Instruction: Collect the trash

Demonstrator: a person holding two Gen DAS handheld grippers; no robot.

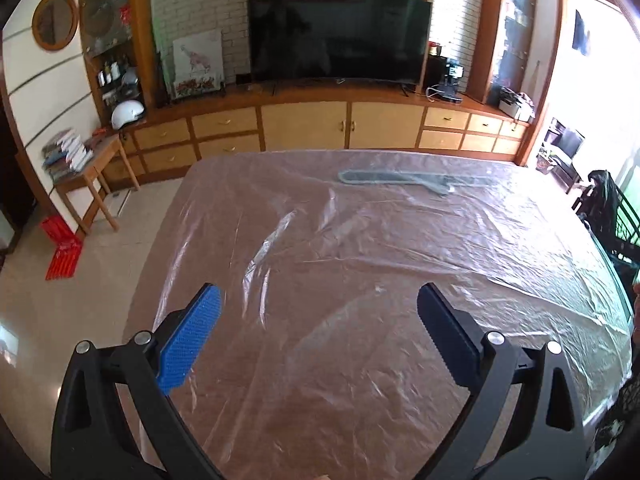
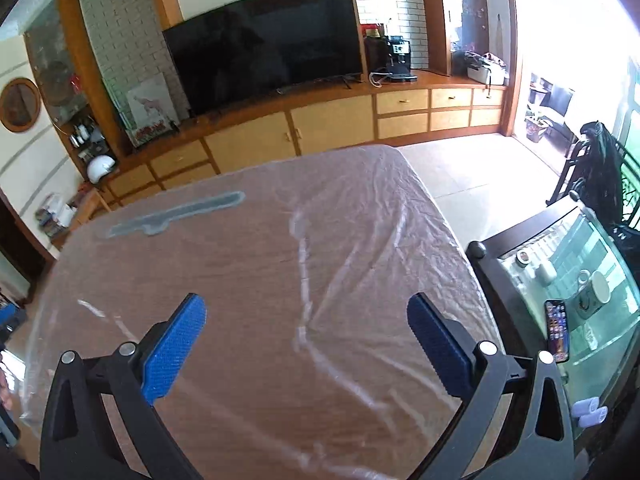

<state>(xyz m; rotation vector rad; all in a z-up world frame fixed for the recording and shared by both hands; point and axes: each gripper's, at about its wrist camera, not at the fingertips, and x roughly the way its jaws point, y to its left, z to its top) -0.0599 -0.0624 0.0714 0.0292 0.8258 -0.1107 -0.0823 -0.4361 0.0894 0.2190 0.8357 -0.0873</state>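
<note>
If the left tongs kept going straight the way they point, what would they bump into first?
Probably the clear plastic sheet over the table; the open left tongs hold nothing, and nothing else lies in their path.

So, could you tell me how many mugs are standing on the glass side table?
2: a white mug toward the glass side table's far right edge, and a patterned mug just left of it, nearer the phone. Others may sit out of frame.
</note>
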